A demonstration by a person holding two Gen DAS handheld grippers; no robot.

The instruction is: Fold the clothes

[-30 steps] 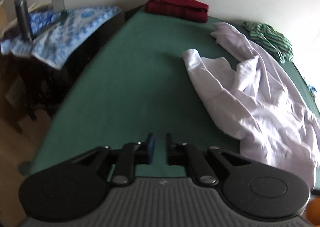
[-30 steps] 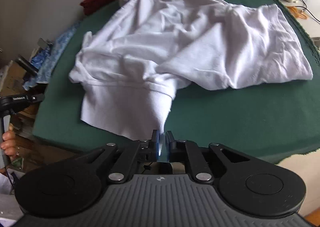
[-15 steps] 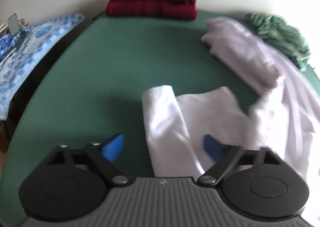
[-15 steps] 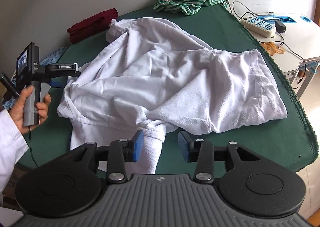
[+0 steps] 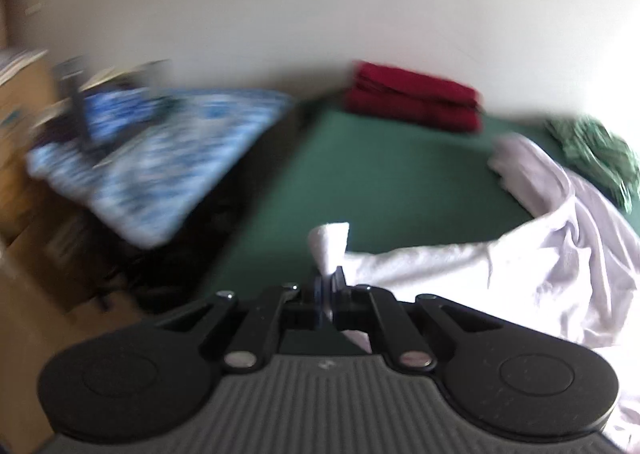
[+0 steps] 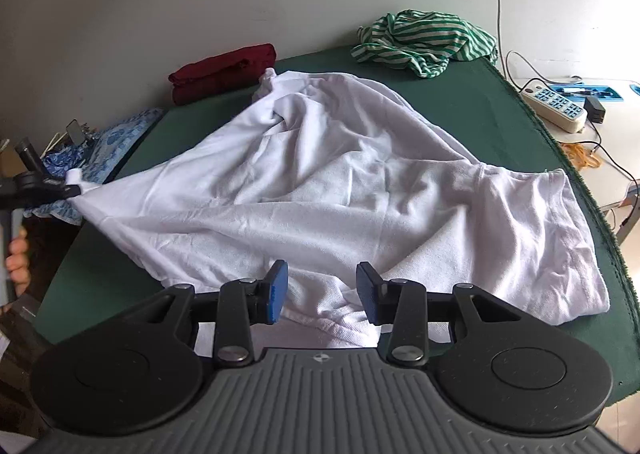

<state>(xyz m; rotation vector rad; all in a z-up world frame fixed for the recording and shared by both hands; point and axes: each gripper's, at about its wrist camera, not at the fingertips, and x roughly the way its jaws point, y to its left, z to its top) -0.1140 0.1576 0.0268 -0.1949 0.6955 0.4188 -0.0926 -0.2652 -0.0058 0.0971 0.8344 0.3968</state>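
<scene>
A white T-shirt (image 6: 340, 190) lies crumpled across the green table (image 6: 480, 110). My left gripper (image 5: 329, 286) is shut on a corner of the white T-shirt (image 5: 500, 266), and a tuft of cloth sticks up past the tips. In the right wrist view that left gripper (image 6: 68, 184) shows at the table's left edge, pulling the cloth taut. My right gripper (image 6: 322, 290) hangs open over the shirt's near hem, blue pads on either side of a fold, not touching it as far as I can see.
A folded dark red garment (image 6: 224, 70) lies at the table's far edge and a green striped garment (image 6: 424, 38) at the far right corner. A blue patterned cloth (image 5: 160, 158) covers furniture left of the table. A power strip (image 6: 556, 108) sits on a white surface to the right.
My left gripper went from open around the shirt's corner to shut on it and pulled it left. My right gripper let go of the hem and opened wider.
</scene>
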